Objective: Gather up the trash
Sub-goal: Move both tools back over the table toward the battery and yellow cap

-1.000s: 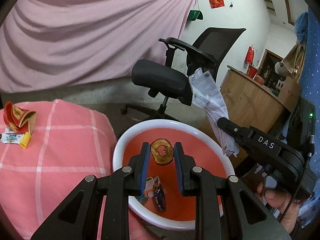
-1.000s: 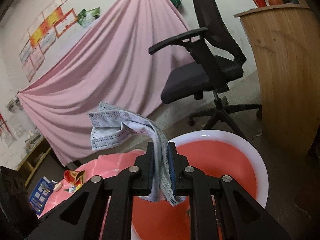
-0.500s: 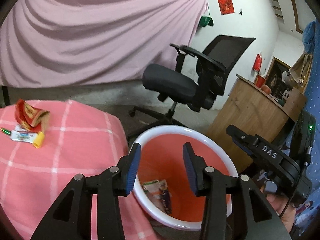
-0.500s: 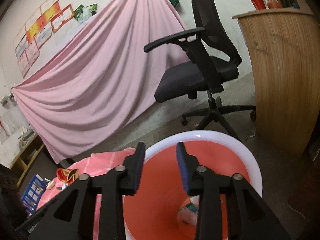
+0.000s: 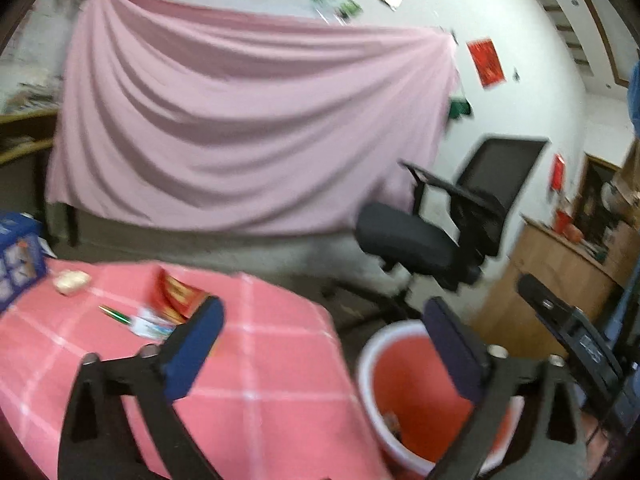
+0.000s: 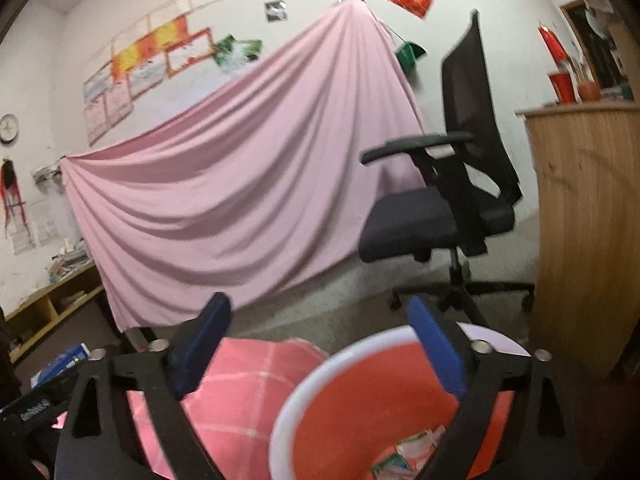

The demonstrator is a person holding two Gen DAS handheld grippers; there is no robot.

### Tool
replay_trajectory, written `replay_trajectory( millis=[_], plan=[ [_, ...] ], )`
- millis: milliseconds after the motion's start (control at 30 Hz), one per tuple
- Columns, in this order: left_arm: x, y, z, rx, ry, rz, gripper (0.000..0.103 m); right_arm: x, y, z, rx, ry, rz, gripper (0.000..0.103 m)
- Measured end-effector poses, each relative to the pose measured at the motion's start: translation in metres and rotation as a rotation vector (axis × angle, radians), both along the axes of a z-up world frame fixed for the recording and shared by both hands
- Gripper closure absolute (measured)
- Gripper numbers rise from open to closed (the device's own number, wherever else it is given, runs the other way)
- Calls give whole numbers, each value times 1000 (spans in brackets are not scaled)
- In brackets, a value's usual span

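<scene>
Both the left claw (image 5: 324,344) and the right claw (image 6: 320,344) gape wide, holding nothing. The white-rimmed red plastic basin (image 6: 360,408) sits at five o'clock of the pink checked bench (image 5: 256,360), with wrappers (image 6: 404,456) inside. A red packet (image 5: 176,292) lies at the bench's eleven o'clock.

The left wrist view is motion-blurred throughout. Small trash (image 5: 158,312) on the pink tablecloth (image 5: 256,384) smears into unreadable shapes, partly hidden behind a finger (image 5: 192,352). The bin (image 5: 362,364) is cut off by the bottom edge in both views; scraps (image 6: 404,454) inside it are partly hidden by the right gripper's (image 6: 320,344) frame and cannot be identified.
</scene>
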State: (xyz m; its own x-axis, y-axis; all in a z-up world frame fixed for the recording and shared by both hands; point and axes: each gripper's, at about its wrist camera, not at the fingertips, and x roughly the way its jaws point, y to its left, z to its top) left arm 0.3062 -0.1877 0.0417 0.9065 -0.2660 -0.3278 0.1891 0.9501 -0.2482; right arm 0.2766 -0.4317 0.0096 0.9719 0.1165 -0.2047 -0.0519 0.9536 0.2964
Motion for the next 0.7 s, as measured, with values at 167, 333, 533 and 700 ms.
replay_trajectory(
  millis=[167,333,533,700],
  plan=[
    [-11,35,2,17,-59,100,2,-1,28,8,-22,-97,35,0],
    [-26,67,-1,43,-117,174,2,-3,58,13,-61,-182,64,0],
    [-44,108,-6,84,-198,241,2,-5,94,14,-104,-270,101,0],
    [-52,133,-17,145,-248,265,2,2,128,9,-164,-277,165,0]
  ],
)
